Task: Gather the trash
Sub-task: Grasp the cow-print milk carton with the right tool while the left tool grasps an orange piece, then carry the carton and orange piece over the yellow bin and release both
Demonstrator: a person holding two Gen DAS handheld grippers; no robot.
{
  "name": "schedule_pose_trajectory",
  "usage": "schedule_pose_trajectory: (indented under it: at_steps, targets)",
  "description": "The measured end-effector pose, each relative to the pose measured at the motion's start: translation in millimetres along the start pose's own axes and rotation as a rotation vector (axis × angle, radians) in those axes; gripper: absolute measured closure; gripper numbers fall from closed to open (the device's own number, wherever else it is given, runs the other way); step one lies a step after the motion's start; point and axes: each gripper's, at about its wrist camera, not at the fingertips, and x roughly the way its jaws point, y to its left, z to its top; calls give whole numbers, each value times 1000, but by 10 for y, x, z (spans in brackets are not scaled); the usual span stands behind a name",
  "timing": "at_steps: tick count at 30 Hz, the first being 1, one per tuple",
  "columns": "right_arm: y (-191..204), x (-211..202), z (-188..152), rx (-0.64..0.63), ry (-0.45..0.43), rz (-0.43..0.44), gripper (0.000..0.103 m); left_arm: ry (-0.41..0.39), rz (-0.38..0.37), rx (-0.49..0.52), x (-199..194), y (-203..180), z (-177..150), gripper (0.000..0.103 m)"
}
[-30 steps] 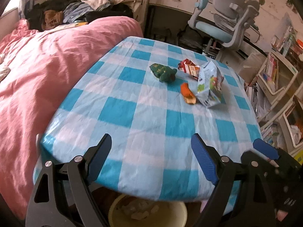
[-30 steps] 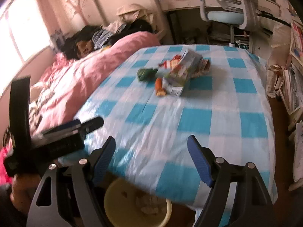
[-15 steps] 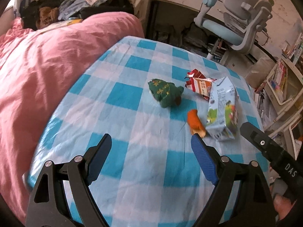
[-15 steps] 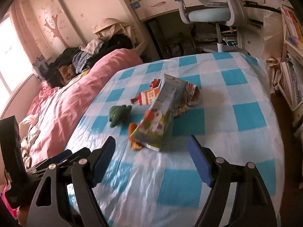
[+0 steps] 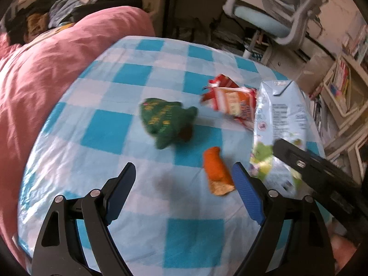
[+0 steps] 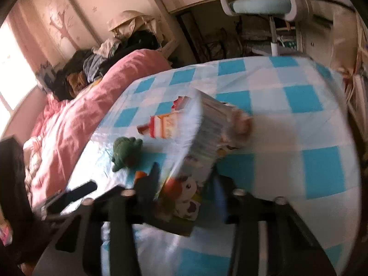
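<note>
A pale blue drink carton (image 5: pixel 279 115) lies at the right of the blue-checked table (image 5: pixel 115 138). My right gripper (image 6: pixel 184 191) is closing on the near end of the carton (image 6: pixel 207 142), and its blurred fingers (image 6: pixel 149 181) touch both of its sides. Beside the carton lie an orange wrapper (image 5: pixel 217 170), a red snack bag (image 5: pixel 230 101) and a green knitted toy (image 5: pixel 168 122). My left gripper (image 5: pixel 184 184) hangs open above the cloth, nothing between its fingers; the orange wrapper sits just inside its right fingertip. In the left wrist view the right gripper's body (image 5: pixel 322 177) covers the carton's near end.
A pink duvet (image 5: pixel 46 80) lies along the table's left side, with heaped clothes (image 5: pixel 69 7) behind it. Beyond the table's far edge stand a desk chair (image 5: pixel 264 16) and, to the right, shelves (image 5: pixel 340 87) of books.
Both grippers moved forward over the table toward the trash. The right gripper's jaws went from wide apart to closing on the carton's near end. The left jaws stayed open.
</note>
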Motion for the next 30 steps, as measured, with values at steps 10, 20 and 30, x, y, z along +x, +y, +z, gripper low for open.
schedule_pose_trajectory:
  at_steps: [10, 20, 30]
  targets:
    - [-157, -192, -220, -82, 94, -25, 70, 24, 106, 118, 294, -299, 40, 33]
    - [-64, -248, -298, -90, 70, 2, 70, -34, -41, 129, 4, -142, -65, 86]
    - [329, -589, -671, -90, 17, 122, 70, -97, -65, 84, -684, 217, -420, 86]
